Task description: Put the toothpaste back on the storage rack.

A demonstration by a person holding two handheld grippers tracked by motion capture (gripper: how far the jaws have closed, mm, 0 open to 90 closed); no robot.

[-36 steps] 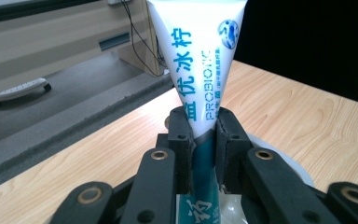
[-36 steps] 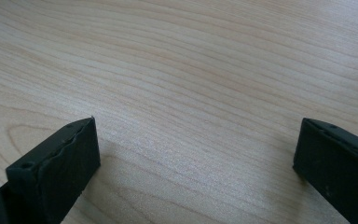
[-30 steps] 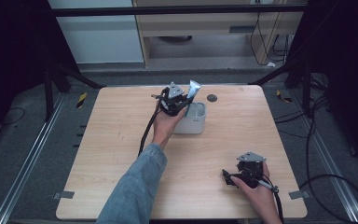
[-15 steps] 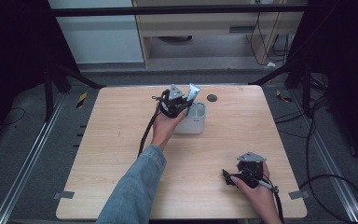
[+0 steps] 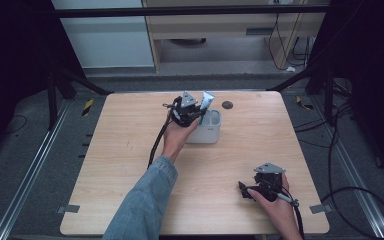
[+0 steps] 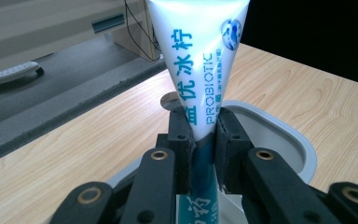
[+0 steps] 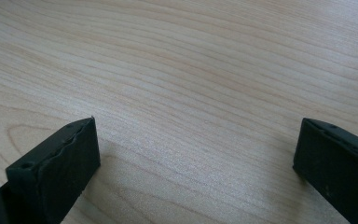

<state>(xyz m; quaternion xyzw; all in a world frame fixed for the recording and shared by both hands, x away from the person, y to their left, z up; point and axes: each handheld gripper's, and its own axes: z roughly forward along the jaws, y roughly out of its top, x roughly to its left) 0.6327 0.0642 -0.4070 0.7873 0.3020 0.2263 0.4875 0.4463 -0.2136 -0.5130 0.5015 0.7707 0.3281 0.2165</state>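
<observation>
Left gripper [image 5: 196, 111], near the middle of the worktop's far edge: its fingers [image 6: 181, 135] are pressed against both sides of a white and teal tube [image 6: 200, 60], pinching it at the narrow part where the white body meets the teal lower section. The tube stands upright between the fingers, its wide flat end uppermost and its lower end hidden behind the gripper body. Teal lettering, including the word PROBIOTIC, runs along the tube's length.

Directly beyond and beneath the fingers lies a grey container [image 6: 279, 135] with rounded corners and a pale interior; in the high view this container [image 5: 210, 134] sits on the worktop [image 5: 130, 165] just beside the left hand [image 5: 177, 137], and the tube [image 5: 207, 100] rises above its far end. Whether the tube's lower end touches the container cannot be told. A small dark round disc [image 5: 227, 105] lies on the worktop near the far edge, just right of the tube.

Right gripper [image 5: 254, 192], near the worktop's near right corner, held by the right hand [image 5: 275, 205]: its fingers [image 7: 58, 163] are spread wide and hold nothing, with bare wood grain [image 7: 191, 93] between them. They lie close above the worktop; contact with it cannot be told.
</observation>
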